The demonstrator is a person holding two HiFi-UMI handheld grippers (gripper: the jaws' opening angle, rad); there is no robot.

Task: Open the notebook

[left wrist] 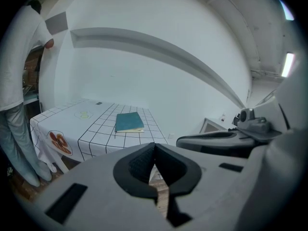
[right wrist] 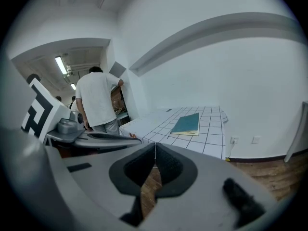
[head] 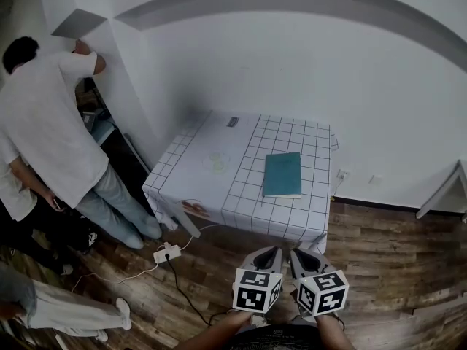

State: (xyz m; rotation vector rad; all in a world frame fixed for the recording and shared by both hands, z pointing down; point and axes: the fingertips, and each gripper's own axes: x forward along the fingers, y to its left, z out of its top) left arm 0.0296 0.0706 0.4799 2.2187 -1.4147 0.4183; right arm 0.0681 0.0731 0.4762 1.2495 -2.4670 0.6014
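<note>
**Both grippers clenched and empty, short of the tabletop; notebook closed.**

The left gripper (head: 268, 256) and the right gripper (head: 304, 258) were held side by side above the wooden floor (head: 394, 254), near the viewer and well apart from the tabletop (head: 204, 159). The left gripper's fingers (left wrist: 139, 162) were pressed together with nothing between them, and the right gripper's fingers (right wrist: 168, 165) likewise. The teal notebook (head: 282, 174) lay flat and closed on the right half of the grid-patterned tabletop, close to its near edge. A person in a white shirt (head: 51, 130) stood at the far left beside the wall corner. A white power strip (head: 167, 253) lay on the floor near the table's left corner.
</note>
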